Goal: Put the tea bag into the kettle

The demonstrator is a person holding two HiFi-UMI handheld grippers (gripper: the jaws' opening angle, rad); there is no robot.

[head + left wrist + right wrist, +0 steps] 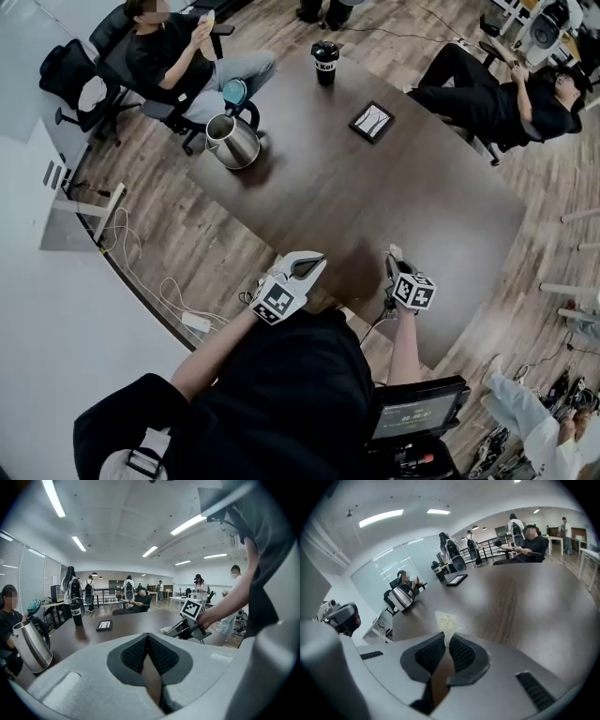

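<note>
Shiny steel kettle [232,141] at dark wood-grain table [375,206] edge; open top from kettle to grippers; right gripper [447,640] pinching pale tea bag [446,622]; left gripper [148,638] jaws together.

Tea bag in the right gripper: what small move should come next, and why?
Probably carry the right gripper across the table toward the kettle. Its fingers are closed on the tea bag near the table's near edge, while the kettle stands well away at the far left side, so the bag cannot be dropped in yet.
</note>
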